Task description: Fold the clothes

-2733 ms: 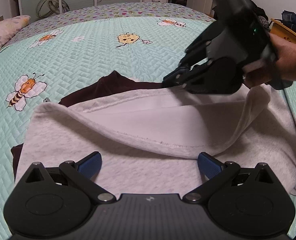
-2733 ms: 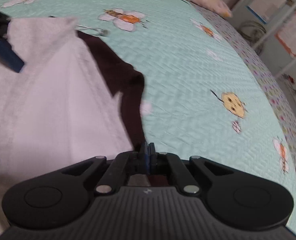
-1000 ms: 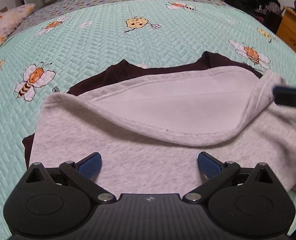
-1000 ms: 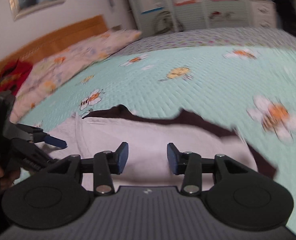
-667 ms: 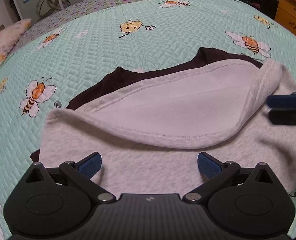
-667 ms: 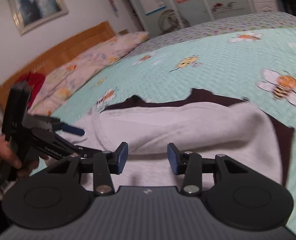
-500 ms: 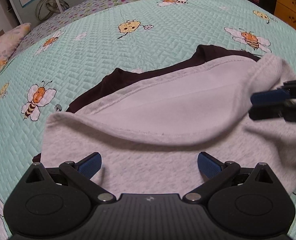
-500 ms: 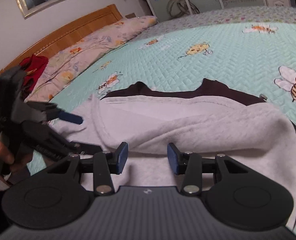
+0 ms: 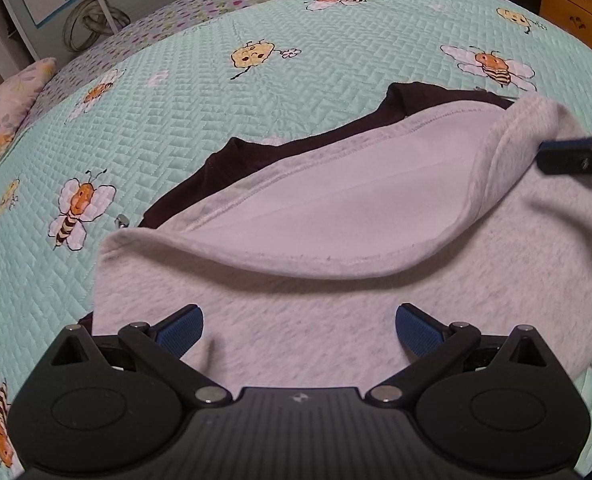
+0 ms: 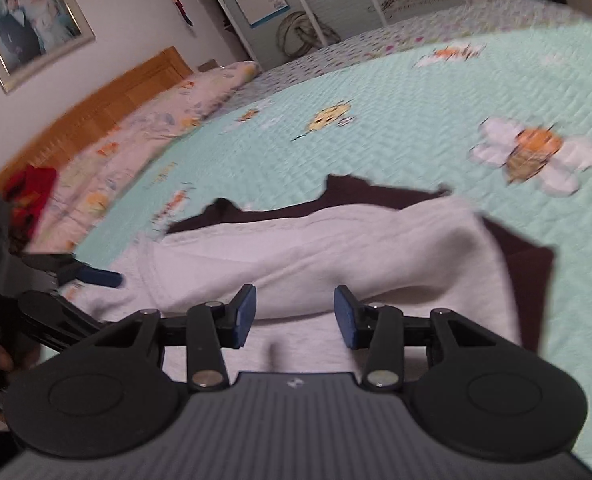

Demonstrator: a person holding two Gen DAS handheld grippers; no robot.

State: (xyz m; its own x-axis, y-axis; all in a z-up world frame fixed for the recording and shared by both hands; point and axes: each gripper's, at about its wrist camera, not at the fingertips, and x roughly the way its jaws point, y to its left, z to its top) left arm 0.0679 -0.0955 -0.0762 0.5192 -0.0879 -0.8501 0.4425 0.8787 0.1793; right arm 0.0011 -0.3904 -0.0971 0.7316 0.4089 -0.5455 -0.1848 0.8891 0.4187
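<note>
Both grippers are hovering over the grey garment (image 9: 336, 300) — left gripper (image 9: 299, 326) gaping wide, right gripper (image 10: 295, 312) half-spread — each gripping nothing.

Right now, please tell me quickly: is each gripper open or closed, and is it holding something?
Left gripper: open wide, holding nothing, over the grey garment.
Right gripper: open, nothing between its pads, at the garment's folded edge.

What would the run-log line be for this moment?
stage: mid-fold | grey garment: part-folded, over dark garment on bed quilt | left gripper: open, empty | right gripper: open, empty
</note>
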